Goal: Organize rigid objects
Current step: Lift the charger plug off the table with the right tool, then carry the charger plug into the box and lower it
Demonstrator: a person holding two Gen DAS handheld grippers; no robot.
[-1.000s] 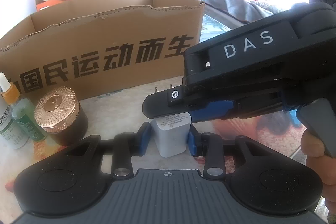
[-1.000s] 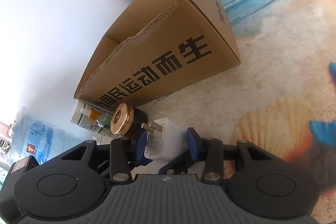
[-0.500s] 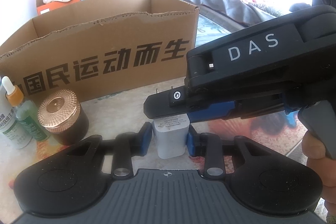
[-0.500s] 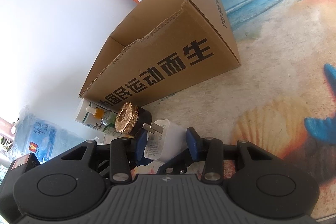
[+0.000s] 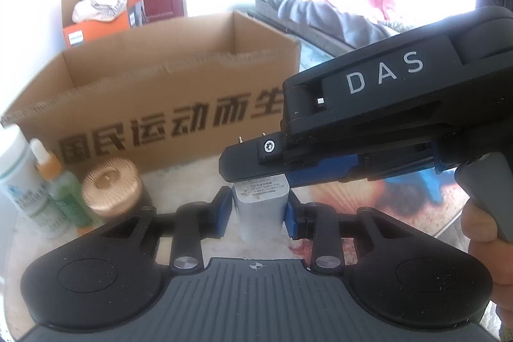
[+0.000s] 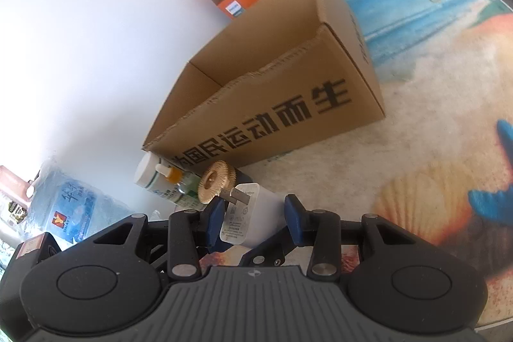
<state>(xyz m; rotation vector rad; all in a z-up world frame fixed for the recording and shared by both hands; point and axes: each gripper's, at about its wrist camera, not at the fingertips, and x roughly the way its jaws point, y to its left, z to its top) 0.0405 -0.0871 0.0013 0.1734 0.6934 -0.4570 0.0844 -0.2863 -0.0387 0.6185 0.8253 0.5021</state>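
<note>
A white plug charger (image 5: 259, 213) with metal prongs (image 6: 239, 196) is held by both grippers at once. My left gripper (image 5: 258, 207) is shut on its lower body, blue pads pressed on both sides. My right gripper (image 5: 253, 169) comes in from the right across the left wrist view and clamps the charger's prong end. In the right wrist view the right gripper (image 6: 253, 210) has the charger (image 6: 243, 213) between its pads. An open cardboard box (image 5: 160, 92) with black printed characters stands just behind, its inside empty as far as I can see.
Left of the charger stand a dark jar with a copper lid (image 5: 112, 188), a green dropper bottle (image 5: 54, 181) and a white bottle (image 5: 22, 181). A beach-print mat (image 6: 433, 149) covers the table. A hand (image 5: 481, 223) holds the right gripper's handle. A smaller box of clutter (image 5: 96, 18) sits behind.
Both grippers have risen a little with the charger between them. The box now sits lower in both views and more of its inside shows.
</note>
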